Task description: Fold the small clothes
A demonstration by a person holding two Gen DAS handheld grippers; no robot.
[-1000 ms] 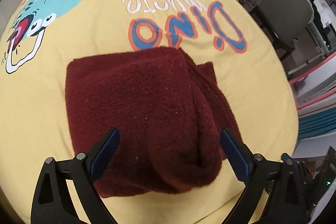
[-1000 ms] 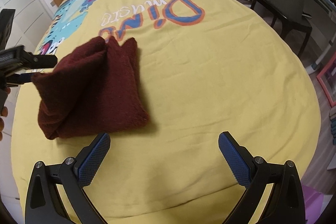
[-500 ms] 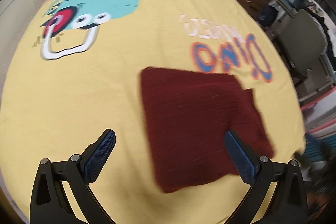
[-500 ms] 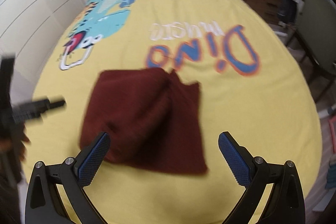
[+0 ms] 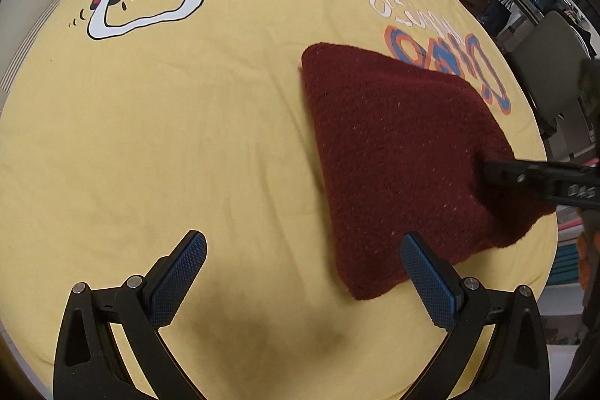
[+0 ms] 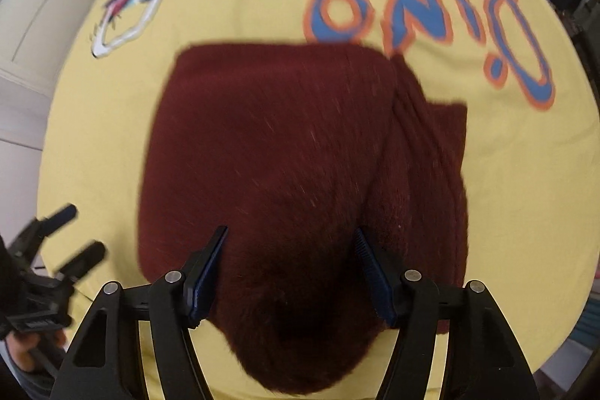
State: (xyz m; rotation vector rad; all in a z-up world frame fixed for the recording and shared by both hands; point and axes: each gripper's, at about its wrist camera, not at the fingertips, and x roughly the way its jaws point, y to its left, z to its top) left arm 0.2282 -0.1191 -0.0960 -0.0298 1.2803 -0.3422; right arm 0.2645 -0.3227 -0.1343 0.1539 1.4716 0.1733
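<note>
Folded maroon knit garment (image 5: 397, 152) lying on the yellow dino bedspread (image 5: 187, 137)

Right gripper (image 6: 292, 261) half-open, jaws straddling its near edge, gripping nothing. Left gripper (image 5: 300, 272) wide open, empty, garment just beside its right finger.

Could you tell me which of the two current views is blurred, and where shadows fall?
Left wrist view: sharp, with a soft shadow on the yellow printed bedspread near the left gripper. Right wrist view: motion-blurred, the folded dark red fleece garment darkest between the right gripper fingers.
</note>
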